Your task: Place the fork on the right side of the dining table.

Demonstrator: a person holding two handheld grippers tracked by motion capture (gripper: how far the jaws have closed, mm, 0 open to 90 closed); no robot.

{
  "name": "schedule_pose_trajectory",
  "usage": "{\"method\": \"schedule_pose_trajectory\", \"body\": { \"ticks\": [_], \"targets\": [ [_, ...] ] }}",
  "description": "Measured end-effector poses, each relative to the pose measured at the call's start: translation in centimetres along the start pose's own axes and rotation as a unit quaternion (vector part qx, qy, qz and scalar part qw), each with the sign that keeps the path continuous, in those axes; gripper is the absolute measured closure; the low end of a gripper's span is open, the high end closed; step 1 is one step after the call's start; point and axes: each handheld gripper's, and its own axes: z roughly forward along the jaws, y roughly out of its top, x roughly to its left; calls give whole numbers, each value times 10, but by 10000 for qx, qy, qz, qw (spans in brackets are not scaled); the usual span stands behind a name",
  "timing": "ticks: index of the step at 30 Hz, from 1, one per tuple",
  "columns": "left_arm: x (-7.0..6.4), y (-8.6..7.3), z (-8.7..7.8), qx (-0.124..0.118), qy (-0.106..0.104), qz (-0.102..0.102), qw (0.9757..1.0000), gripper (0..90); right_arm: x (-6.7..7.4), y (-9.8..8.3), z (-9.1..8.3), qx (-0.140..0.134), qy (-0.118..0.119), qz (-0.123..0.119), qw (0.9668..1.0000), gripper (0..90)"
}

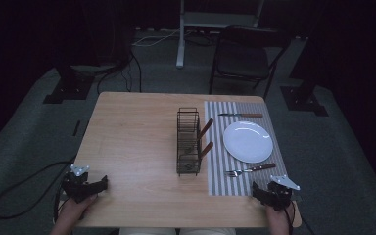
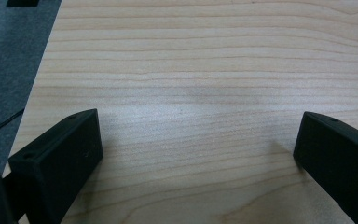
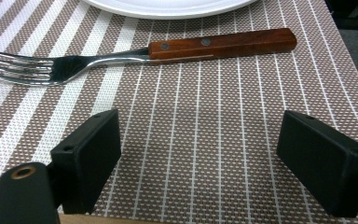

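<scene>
A white plate (image 1: pixel 247 141) lies on a striped placemat (image 1: pixel 218 171) at the table's right. A wood-handled fork (image 1: pixel 249 170) lies near the plate's front edge, a wood-handled knife (image 1: pixel 241 115) beyond it. A black wire rack (image 1: pixel 188 142) stands mid-table with two wooden handles (image 1: pixel 206 139) sticking out. My right gripper (image 1: pixel 260 189) rests open at the mat's near right corner; in the right gripper view its jaws straddle bare mat (image 3: pixel 200 154) just short of the fork (image 3: pixel 135 53) and plate (image 3: pixel 168 5). My left gripper (image 1: pixel 100 183) sits open at the near left, over bare wood (image 2: pixel 196 121).
The wooden table (image 1: pixel 137 147) stands on grey carpet. A black folding chair (image 1: pixel 242 58) and a white stand leg (image 1: pixel 180 39) are beyond the far edge. Cables (image 1: pixel 24 196) trail on the floor at left. The table's left edge (image 2: pixel 37 93) runs close to my left gripper.
</scene>
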Motion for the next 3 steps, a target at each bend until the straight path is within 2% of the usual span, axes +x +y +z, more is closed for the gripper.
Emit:
{"method": "schedule_pose_trajectory", "body": {
  "ticks": [3],
  "targets": [
    [-5, -1, -1, 6, 126, -132, 9998, 15, -1, 0, 0, 20, 0, 20, 10000, 134]
  ]
}}
